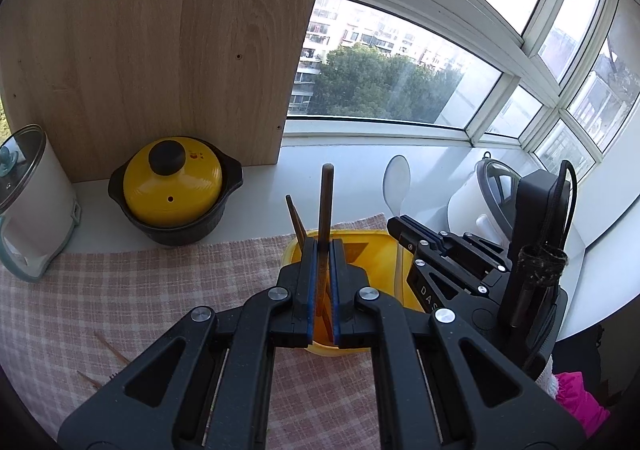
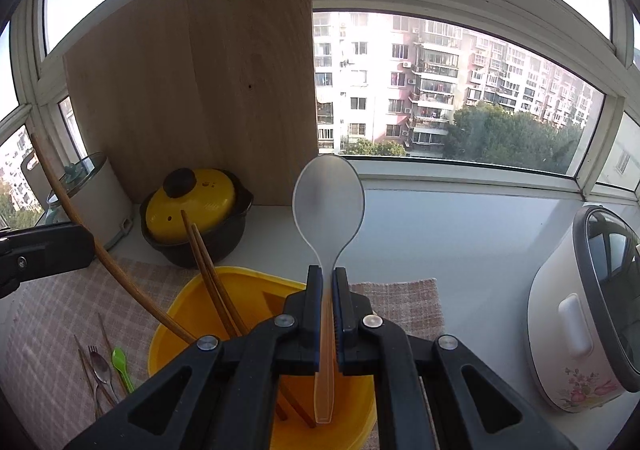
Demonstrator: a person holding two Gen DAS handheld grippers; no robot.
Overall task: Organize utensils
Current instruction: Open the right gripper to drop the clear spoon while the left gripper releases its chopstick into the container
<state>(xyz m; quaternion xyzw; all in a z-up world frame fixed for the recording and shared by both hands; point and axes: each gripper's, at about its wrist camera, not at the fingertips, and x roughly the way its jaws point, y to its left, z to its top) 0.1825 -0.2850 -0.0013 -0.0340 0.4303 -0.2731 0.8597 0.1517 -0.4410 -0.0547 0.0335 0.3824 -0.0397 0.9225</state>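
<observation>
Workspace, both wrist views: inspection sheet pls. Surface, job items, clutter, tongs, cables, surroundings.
Surface: pink checked cloth over a white sill counter.
Job's things: yellow container holding a pair of chopsticks; fork, metal spoon and green spoon lie on the cloth, with more sticks beside them.
Clutter: yellow-lidded pot, glass-lidded kettle, floral cooker.
Tongs: left tongs shut on a long wooden utensil; right tongs shut on a translucent rice paddle, both over the container.
Cables: black cable on the right tongs' body.
Surroundings: wooden board against the windows; apartment blocks outside.
</observation>
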